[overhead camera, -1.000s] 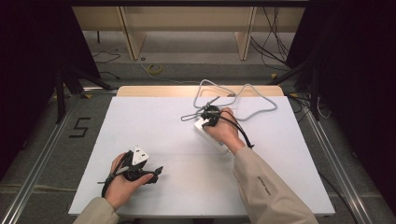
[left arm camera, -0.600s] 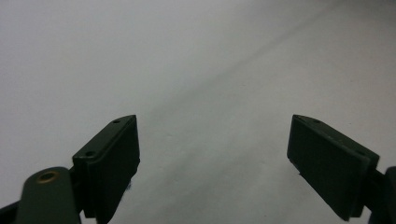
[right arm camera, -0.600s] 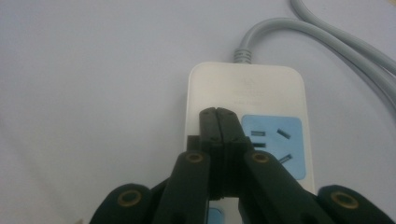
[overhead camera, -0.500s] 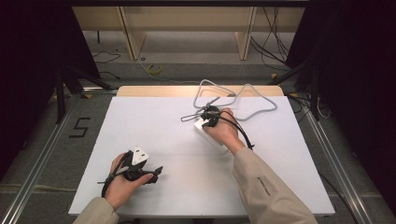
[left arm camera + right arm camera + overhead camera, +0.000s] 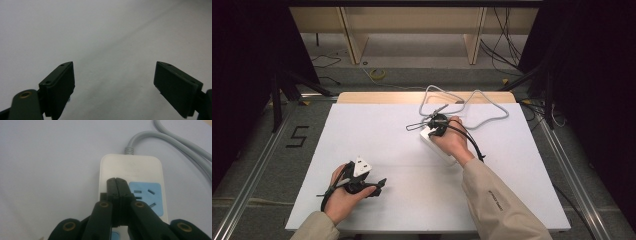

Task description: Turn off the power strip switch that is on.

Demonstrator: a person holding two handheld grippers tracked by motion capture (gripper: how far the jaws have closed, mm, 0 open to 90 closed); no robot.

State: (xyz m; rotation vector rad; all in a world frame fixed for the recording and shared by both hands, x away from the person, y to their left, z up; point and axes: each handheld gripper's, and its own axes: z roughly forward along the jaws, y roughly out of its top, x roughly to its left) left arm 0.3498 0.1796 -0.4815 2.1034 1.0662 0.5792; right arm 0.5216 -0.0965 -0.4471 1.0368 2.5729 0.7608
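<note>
A white power strip with blue socket panels lies on the white table, right of the middle. Its grey cable loops away toward the far edge. My right gripper hovers over the strip's cable end. In the right gripper view its jaws are pressed together, shut with nothing visible between them, just left of a blue socket panel. My left gripper rests near the front left of the table. Its jaws stand wide open over bare white surface.
The grey cable runs along the table's far right part. A wooden strip borders the far edge. Metal rails flank the table. Dark curtains stand at both sides.
</note>
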